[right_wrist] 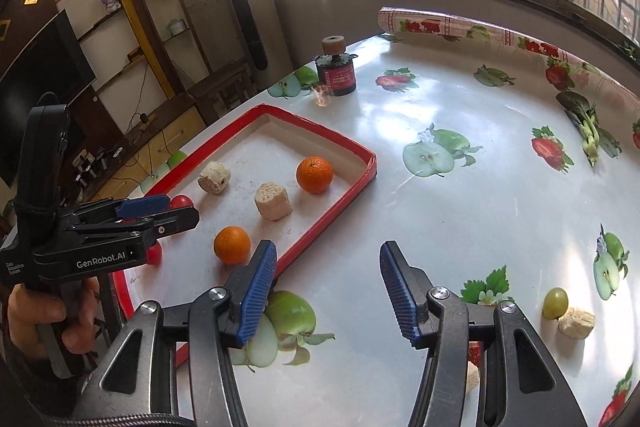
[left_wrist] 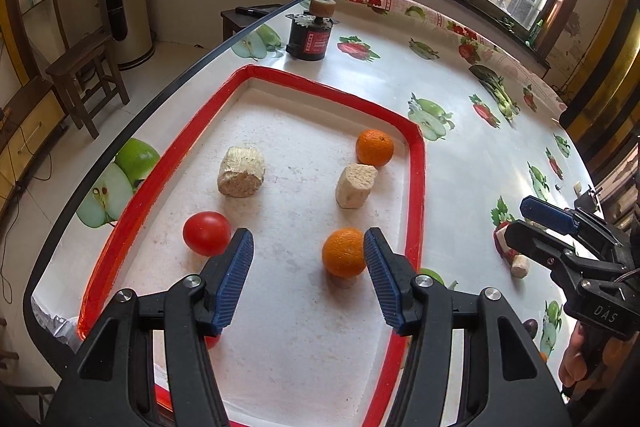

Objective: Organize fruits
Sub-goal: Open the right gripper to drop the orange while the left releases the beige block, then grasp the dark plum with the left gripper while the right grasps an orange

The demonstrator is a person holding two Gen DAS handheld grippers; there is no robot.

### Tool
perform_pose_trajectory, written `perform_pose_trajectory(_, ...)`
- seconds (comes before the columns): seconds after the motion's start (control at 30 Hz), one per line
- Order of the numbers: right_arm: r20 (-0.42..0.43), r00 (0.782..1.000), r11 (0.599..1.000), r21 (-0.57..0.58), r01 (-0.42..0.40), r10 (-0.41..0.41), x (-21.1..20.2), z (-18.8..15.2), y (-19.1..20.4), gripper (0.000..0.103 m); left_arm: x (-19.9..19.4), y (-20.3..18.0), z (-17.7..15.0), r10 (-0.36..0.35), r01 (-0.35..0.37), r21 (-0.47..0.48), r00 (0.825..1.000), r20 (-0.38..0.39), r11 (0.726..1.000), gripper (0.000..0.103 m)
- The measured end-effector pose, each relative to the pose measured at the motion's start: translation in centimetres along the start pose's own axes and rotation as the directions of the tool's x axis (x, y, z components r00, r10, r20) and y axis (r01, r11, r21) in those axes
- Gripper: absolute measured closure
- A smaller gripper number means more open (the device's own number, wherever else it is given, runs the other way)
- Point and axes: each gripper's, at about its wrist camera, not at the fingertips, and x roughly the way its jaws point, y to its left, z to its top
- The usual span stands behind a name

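Observation:
A red-rimmed white tray (left_wrist: pixel 416 187) (right_wrist: pixel 332 215) holds two oranges, near (left_wrist: pixel 343 251) (right_wrist: pixel 232 245) and far (left_wrist: pixel 374 147) (right_wrist: pixel 314 174), a red tomato (left_wrist: pixel 207 233) (right_wrist: pixel 181 201) and two pale foam blocks (left_wrist: pixel 241 177) (left_wrist: pixel 355 185). A second red fruit (right_wrist: pixel 154 254) shows partly behind the left gripper. My left gripper (left_wrist: pixel 309 279) (right_wrist: pixel 158 209) is open and empty above the tray's near part, beside the near orange. My right gripper (right_wrist: pixel 328 291) (left_wrist: pixel 528 217) is open and empty over the tablecloth right of the tray. A green grape (right_wrist: pixel 555 303) lies beside a pale chunk (right_wrist: pixel 576 323).
A black and red motor with a wooden wheel (left_wrist: pixel 312 31) (right_wrist: pixel 336 71) stands beyond the tray. The round table (left_wrist: pixel 460 155) has a fruit-print cloth. A wooden stool (left_wrist: pixel 86 79) stands on the floor at left. A cork-like piece (left_wrist: pixel 519 265) lies on the cloth.

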Motion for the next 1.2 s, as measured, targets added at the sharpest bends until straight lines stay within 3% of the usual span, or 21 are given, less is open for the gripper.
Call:
perform_pose_trajectory(0.37, 0.028, 0.998, 0.998, 0.047, 0.052, -0.054, -4.7, -4.1, -2.5, 0.042, -0.7, -3.0, -2.2, -0.046, 0.046, 0.032, 0.999, -0.012, 0.998, 0.047)
perform_pose_trajectory(0.8, -0.001, 0.994, 0.985, 0.136, 0.111, -0.112, -7.7, -10.0, -6.3, 0.040, -1.2, -6.5, -4.3, -0.093, 0.095, 0.079, 0.995, -0.031, 0.992, 0.047)
perform_pose_trajectory(1.2, -0.012, 0.992, 0.977, 0.176, 0.122, -0.122, -10.9, -15.9, -6.9, 0.040, -0.7, -12.5, -6.2, -0.170, 0.183, 0.183, 0.982, -0.087, 0.966, 0.047)
